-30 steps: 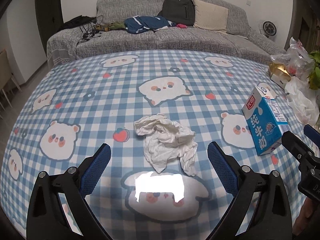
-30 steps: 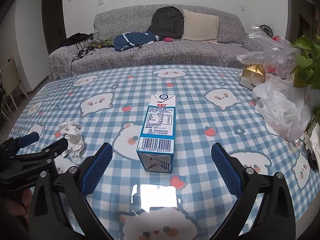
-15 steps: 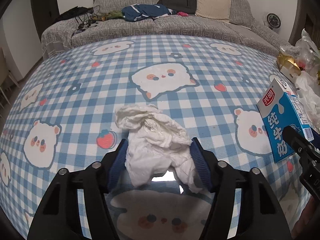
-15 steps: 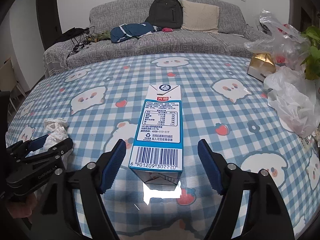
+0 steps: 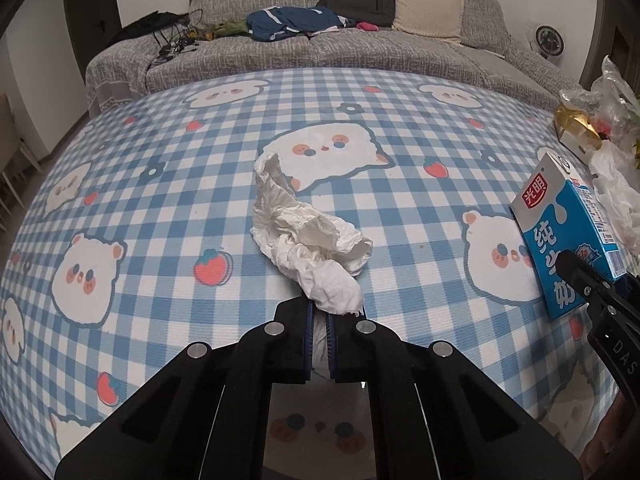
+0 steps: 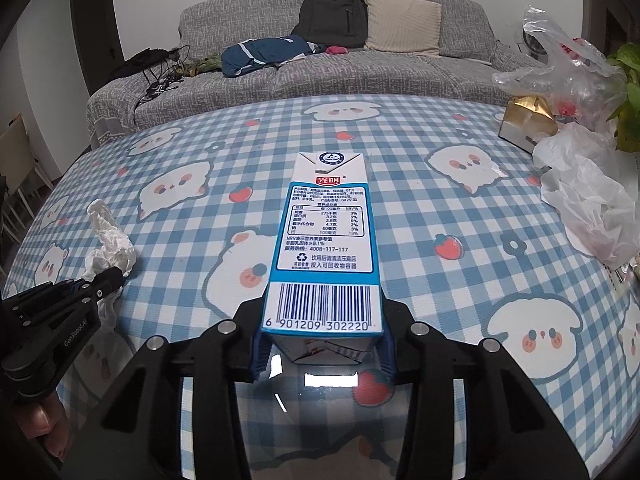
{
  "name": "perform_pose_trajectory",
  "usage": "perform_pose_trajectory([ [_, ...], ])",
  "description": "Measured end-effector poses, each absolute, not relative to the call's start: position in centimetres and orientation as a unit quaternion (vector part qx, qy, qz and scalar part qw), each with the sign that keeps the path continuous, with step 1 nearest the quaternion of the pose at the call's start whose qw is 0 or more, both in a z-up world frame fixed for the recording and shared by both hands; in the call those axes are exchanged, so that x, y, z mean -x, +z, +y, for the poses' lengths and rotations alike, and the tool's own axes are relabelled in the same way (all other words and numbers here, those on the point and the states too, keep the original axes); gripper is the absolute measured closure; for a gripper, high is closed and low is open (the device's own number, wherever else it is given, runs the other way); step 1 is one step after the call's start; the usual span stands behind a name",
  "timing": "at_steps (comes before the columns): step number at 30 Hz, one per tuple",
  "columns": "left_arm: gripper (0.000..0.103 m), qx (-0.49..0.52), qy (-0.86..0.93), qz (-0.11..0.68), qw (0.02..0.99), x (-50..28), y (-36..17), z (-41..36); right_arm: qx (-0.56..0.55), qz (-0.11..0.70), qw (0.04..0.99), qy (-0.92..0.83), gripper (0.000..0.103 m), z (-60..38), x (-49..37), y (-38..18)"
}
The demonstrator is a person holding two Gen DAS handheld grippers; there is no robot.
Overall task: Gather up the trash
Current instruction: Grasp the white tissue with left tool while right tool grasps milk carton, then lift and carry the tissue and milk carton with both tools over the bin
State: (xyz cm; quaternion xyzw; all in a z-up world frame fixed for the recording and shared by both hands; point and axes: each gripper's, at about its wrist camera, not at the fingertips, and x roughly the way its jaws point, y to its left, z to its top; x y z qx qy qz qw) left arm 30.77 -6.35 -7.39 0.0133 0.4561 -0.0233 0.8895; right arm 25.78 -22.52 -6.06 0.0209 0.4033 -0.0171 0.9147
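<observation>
Tissue (image 5: 308,236), one crumpled wad, is pinched at its near end by the left gripper (image 5: 319,332), jaws fully closed on it, the rest trailing ahead on the checked tablecloth (image 5: 168,240). One milk carton (image 6: 324,248) lies flat between the right gripper (image 6: 322,344) fingers, which are closing on its barcode end, blue pads right at its sides. Nothing blocks either one. Off to the right gripper's far right sit two plastic bags (image 6: 592,200), a gold box (image 6: 528,116) and a plant (image 6: 628,92). Only the right view shows the carton's nutrition label; the left view shows its blue front. Sofa (image 6: 280,76) behind, with one backpack (image 6: 334,12) and one pillow (image 6: 404,24).
</observation>
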Motion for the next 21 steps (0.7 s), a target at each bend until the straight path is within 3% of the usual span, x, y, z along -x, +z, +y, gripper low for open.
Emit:
perform_pose_trajectory([
  [21,0.099,-0.009,-0.037,0.441,0.897,-26.9,-4.3,-6.8,-0.004,0.388,0.921,-0.022,0.063,-22.4,-22.1,-3.0],
])
